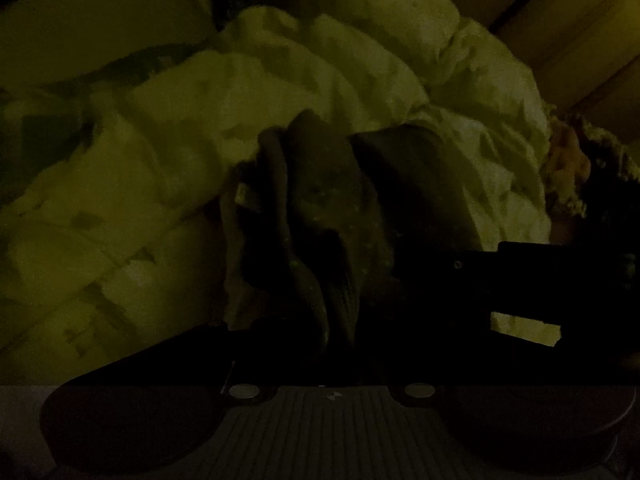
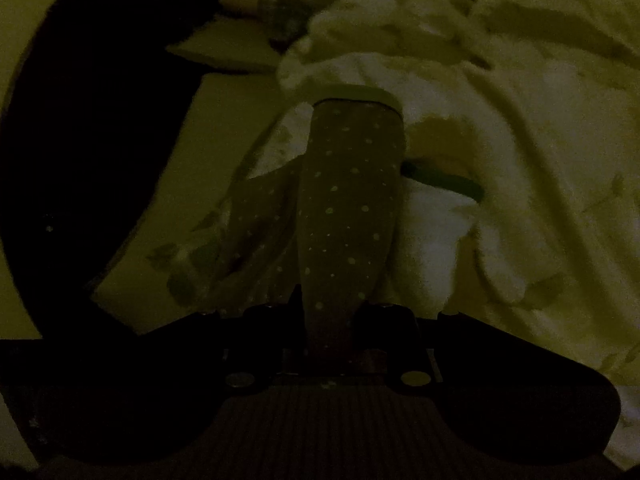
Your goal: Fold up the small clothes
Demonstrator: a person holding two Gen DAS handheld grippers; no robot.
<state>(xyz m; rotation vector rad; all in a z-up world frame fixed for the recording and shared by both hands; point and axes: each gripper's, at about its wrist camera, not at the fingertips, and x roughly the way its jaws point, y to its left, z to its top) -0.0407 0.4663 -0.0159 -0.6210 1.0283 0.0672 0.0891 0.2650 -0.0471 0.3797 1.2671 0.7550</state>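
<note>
The scene is very dark. In the right wrist view my right gripper point(image 2: 328, 320) is shut on a dark polka-dot garment point(image 2: 348, 200) with a pale band at its far end; it stretches away from the jaws over a bed. In the left wrist view my left gripper point(image 1: 340, 320) is shut on bunched folds of the same dotted dark garment point(image 1: 320, 208). A dark gripper part, probably the right one, shows at the right point(image 1: 560, 280).
A rumpled pale duvet point(image 1: 360, 80) fills the left wrist view and also shows in the right wrist view point(image 2: 520, 120). A dark curved shape point(image 2: 80, 140) stands at the left. A bottle-like object point(image 2: 284, 4) stands at the back.
</note>
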